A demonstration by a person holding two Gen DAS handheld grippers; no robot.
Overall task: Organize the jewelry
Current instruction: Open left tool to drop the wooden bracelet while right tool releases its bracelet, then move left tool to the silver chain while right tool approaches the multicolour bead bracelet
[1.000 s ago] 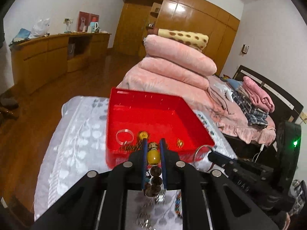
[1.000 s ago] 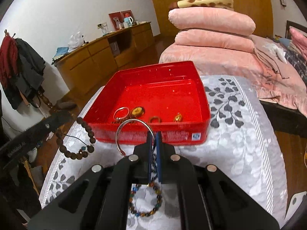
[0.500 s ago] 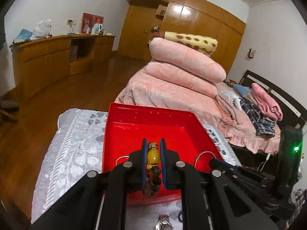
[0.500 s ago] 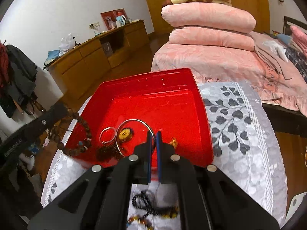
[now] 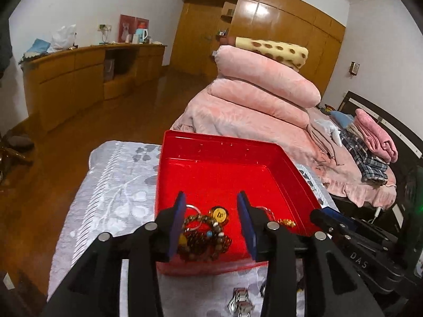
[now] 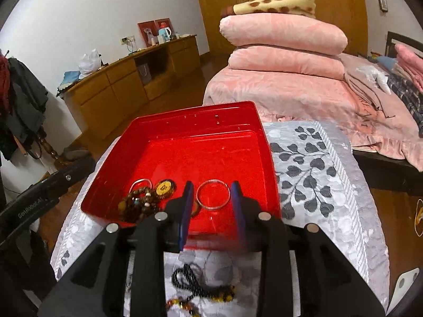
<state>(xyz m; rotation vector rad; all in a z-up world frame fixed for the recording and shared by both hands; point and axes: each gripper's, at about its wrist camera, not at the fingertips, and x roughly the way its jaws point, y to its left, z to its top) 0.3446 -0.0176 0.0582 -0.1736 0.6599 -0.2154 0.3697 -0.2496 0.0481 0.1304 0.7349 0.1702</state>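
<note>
A red tray [image 5: 227, 155] [image 6: 185, 126] stands on a grey leaf-patterned cloth. My left gripper [image 5: 212, 222] is open above the tray's near end; a brown bead bracelet [image 5: 203, 240] lies in the tray between its fingers, beside a gold round pendant [image 5: 220, 214]. My right gripper [image 6: 211, 206] is open over the tray; a silver bangle [image 6: 213, 194] lies flat in the tray between its fingers. The bead bracelet [image 6: 138, 202] and pendant [image 6: 164, 188] show to its left. The left gripper's arm [image 6: 45, 198] shows at the left edge.
On the cloth [image 6: 317, 185] in front of the tray lie a black bead necklace [image 6: 195, 285] and a coloured bead bracelet [image 6: 182, 305]; silver pieces [image 5: 239, 301] lie below the left gripper. Folded pink quilts [image 6: 283, 52] on a bed stand behind.
Both grippers moved forward over the tray and opened. The bead bracelet dropped from the left gripper into the tray; the silver bangle dropped from the right gripper into the tray.
</note>
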